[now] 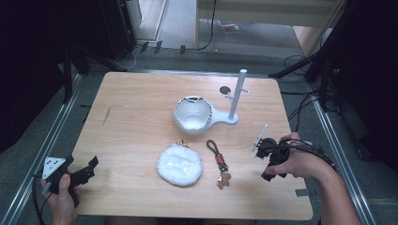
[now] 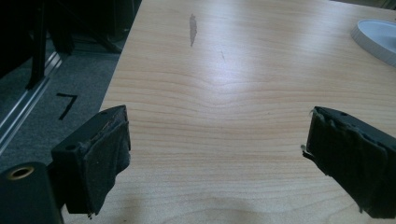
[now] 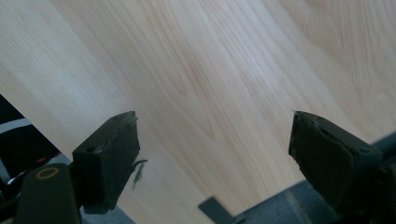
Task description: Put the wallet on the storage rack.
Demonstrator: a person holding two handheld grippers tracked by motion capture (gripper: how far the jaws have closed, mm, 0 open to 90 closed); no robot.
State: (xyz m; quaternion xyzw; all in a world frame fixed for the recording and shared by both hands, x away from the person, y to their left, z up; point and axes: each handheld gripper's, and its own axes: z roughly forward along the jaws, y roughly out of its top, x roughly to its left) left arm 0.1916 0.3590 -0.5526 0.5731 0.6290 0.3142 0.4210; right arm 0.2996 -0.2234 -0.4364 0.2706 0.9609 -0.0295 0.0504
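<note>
Left gripper (image 2: 217,158) spread above floor mark "7" (image 2: 67,104)

On the table (image 1: 141,108), a bowl (image 1: 192,114) sits near the middle, with a peg stand (image 1: 237,96) just to its right. Nearer the person, a fluffy pouch (image 1: 179,165) lies in front of the bowl, and a keychain (image 1: 219,163) lies just right of the pouch.

Light wooden table (image 1: 141,108), grey carpet floor (image 1: 187,56), dark surroundings, trailing cables (image 1: 300,108)
</note>
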